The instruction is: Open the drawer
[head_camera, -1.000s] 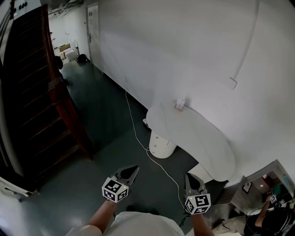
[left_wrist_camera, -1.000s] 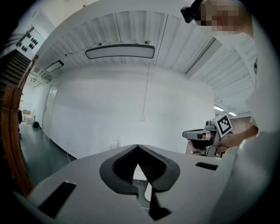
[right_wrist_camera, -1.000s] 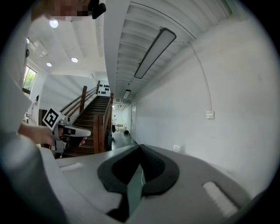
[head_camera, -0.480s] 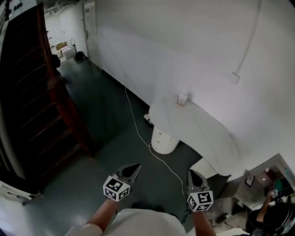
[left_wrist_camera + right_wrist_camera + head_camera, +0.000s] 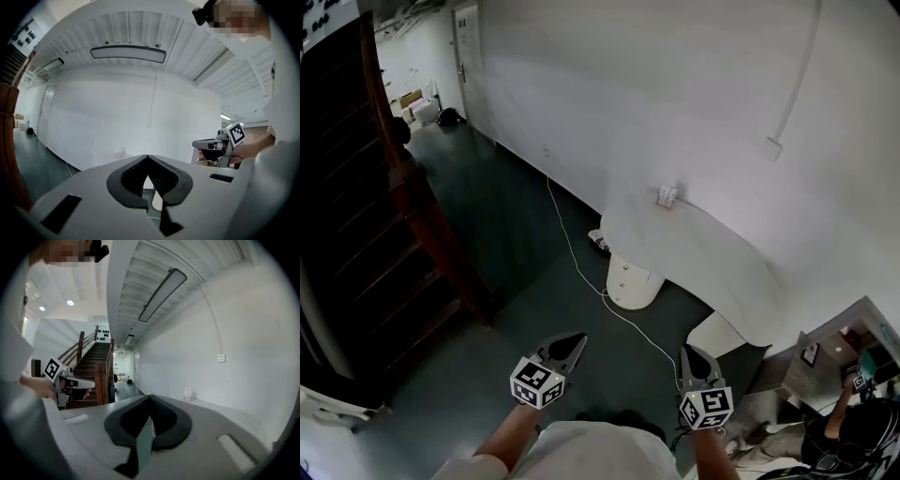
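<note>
White cable [image 5: 567,242] crosses floor [image 5: 511,234] beside drawer pedestal [image 5: 628,284].

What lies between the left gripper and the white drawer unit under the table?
Head view: only dark floor, crossed by a white cable, separates left gripper from drawer unit.

Under the white table [image 5: 712,272], the round pedestal [image 5: 628,284] has its top hidden by the tabletop. The little dark dots on its front are too small to tell, perhaps drawer knobs, and a second support [image 5: 715,335] at the table's near end shows only a small part. A small white object [image 5: 667,196] on the table, next to the wall, is too small to name, and a person [image 5: 855,433] right of the table is cut off by the picture's corner.
</note>
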### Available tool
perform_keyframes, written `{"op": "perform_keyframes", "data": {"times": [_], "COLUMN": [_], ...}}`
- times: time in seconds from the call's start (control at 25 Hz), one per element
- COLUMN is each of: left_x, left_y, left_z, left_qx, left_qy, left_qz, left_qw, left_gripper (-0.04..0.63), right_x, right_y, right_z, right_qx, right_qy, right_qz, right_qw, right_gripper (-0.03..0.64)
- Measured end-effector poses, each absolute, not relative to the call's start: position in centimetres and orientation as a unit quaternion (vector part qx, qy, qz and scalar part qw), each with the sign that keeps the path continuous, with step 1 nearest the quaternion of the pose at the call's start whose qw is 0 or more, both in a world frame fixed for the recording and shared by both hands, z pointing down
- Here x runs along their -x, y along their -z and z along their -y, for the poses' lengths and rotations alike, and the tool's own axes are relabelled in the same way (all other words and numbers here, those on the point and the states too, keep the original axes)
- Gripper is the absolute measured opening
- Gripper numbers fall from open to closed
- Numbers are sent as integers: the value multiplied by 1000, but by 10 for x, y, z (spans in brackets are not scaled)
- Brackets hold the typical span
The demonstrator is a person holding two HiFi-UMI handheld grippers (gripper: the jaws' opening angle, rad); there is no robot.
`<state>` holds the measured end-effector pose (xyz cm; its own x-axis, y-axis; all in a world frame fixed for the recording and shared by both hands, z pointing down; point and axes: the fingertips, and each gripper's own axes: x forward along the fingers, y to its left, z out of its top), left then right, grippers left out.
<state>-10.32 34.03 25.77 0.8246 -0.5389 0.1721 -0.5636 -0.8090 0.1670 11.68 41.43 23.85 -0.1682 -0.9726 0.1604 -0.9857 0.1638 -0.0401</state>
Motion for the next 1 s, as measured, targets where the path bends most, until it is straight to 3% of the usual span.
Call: {"op": "perform_keyframes", "data": {"times": [0.44, 1.0], "left_x": [96, 38], "left_y": [-267, -278], "left_z": [-316, -236], "left_qx": [-948, -935], "left_qy": [-62, -68], "left_qz": [291, 328], "left_qw": [115, 121], "left_gripper": [6, 6], "right_x": [-124, -178], "right_y": [-249, -270], "right_z": [-388, -282], "right_qx": [-640, -594], "right_qy": [-80, -100], "right_qz": [762, 796], "right_qw": [54, 63], "right_gripper": [11, 11]}}
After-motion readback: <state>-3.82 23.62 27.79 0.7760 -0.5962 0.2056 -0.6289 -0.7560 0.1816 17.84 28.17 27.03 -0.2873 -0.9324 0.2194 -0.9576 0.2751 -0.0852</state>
